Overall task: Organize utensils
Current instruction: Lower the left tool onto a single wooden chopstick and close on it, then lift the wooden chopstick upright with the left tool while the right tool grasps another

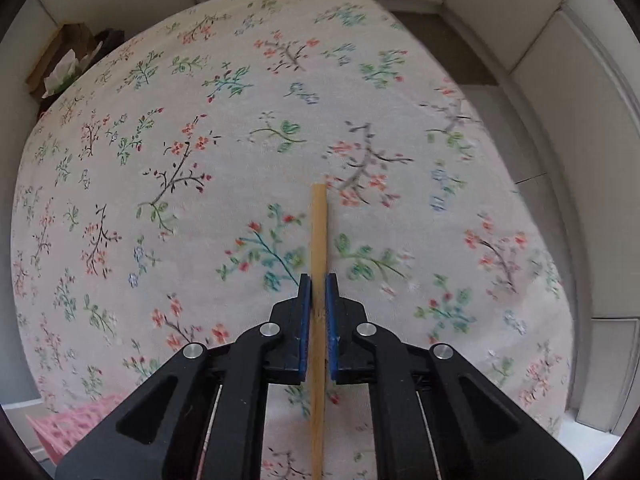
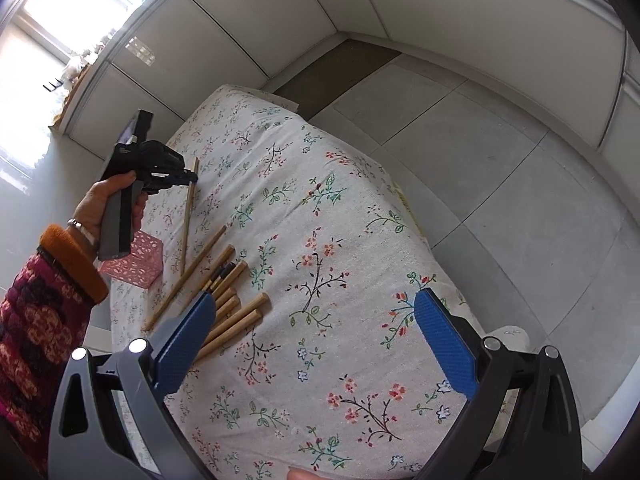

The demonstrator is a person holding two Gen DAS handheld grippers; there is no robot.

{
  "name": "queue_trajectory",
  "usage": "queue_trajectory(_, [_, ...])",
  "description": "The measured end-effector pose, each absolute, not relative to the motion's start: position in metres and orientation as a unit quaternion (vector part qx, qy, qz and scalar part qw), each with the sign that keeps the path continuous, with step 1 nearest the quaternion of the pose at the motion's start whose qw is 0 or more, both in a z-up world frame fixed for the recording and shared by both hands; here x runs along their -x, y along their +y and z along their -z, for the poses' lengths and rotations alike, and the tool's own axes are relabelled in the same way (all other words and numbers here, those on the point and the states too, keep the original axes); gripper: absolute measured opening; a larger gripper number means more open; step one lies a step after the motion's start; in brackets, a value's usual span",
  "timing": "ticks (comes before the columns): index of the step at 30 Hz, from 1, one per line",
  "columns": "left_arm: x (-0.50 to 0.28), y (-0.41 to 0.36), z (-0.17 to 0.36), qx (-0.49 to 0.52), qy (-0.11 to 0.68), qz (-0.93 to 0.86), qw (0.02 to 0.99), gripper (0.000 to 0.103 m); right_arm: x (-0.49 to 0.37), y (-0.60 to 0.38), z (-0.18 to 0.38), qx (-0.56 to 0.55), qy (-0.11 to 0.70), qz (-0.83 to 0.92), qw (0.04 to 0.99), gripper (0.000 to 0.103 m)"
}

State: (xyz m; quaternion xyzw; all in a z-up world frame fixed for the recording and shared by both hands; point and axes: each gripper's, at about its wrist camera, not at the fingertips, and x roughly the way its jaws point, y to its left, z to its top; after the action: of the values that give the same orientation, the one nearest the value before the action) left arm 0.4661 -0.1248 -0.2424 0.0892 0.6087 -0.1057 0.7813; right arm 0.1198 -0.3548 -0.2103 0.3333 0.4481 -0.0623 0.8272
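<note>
The stick (image 1: pixel 319 240) is pinched between the left tongs (image 1: pixel 319 280), pads pressed flat on both sides of it, and it runs straight out toward 12 o'clock in the left wrist view with the rest of it trailing back under the tool. From the right wrist view you can see the same stick (image 2: pixel 189 216) hanging off the left tongs (image 2: pixel 191 178) in the air above the tabletop (image 2: pixel 340 240), long end pointing down toward the pile. My guess is it's gripped partway along so it stays balanced and can be steered end-first into something

The rest of the sticks (image 2: pixel 224 300) lie in a loose fan on the flowery cloth at about 9 o'clock in that view, roughly parallel, thick ends toward the middle of the tabletop. A couple look darker at the tip, can't tell what those are. Just beside them, further toward 9, is a pink box (image 2: pixel 134 266) with a cutout pattern, and I'd bet that's where everything is meant to go, since the left hand (image 2: pixel 108 208) is hovering near it

Right tongs (image 2: pixel 312 320) are spread wide with nothing between them, parked over bare cloth next to the pile, probably waiting for a turn

One stick up, plenty on the cloth, so early days I reckon
</note>
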Motion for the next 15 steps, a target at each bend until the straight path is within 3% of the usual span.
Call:
queue_trajectory(11, [-0.289, -0.085, 0.074, -0.051, 0.408, 0.230, 0.882, 0.006, -0.134, -0.319, 0.240, -0.361, 0.547, 0.079, 0.751, 0.097])
queue_trajectory(15, [-0.229, -0.067, 0.022, -0.033, 0.317, 0.254, 0.913, 0.006, -0.143, -0.303, 0.247, -0.399, 0.572, 0.101, 0.710, 0.091])
